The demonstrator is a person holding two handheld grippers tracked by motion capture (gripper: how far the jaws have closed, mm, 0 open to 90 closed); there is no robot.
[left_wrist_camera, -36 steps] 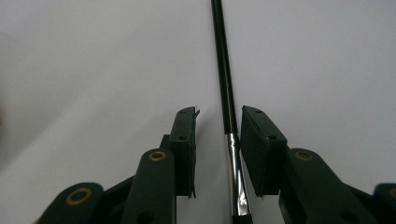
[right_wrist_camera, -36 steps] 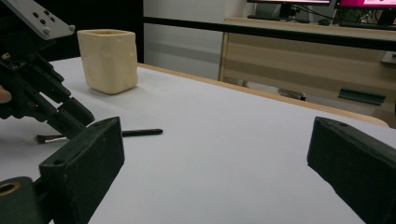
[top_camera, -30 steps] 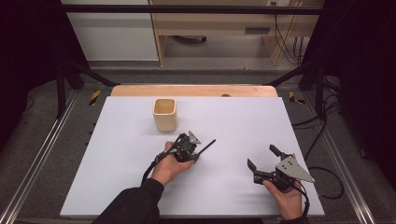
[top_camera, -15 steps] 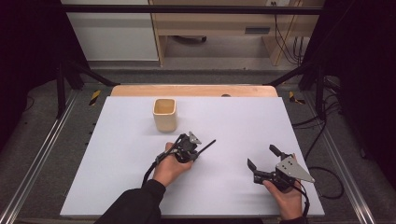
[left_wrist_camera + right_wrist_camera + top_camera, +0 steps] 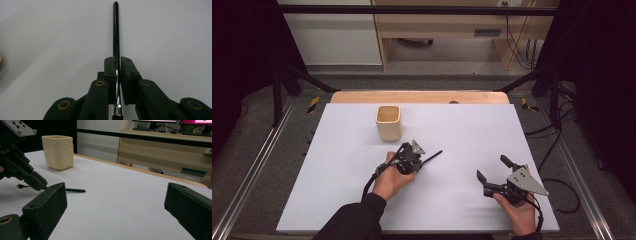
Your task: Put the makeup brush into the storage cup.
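White table surface (image 5: 337,165) seen from above, with a cream square cup (image 5: 388,122) standing near its far edge. Nearer the person, the left gripper (image 5: 416,162) has its jaws clamped on a thin black brush (image 5: 116,32) with a silver ferrule, lying low on the table. The right gripper (image 5: 493,169), held well apart to the right, has its jaws wide apart, gripping nothing
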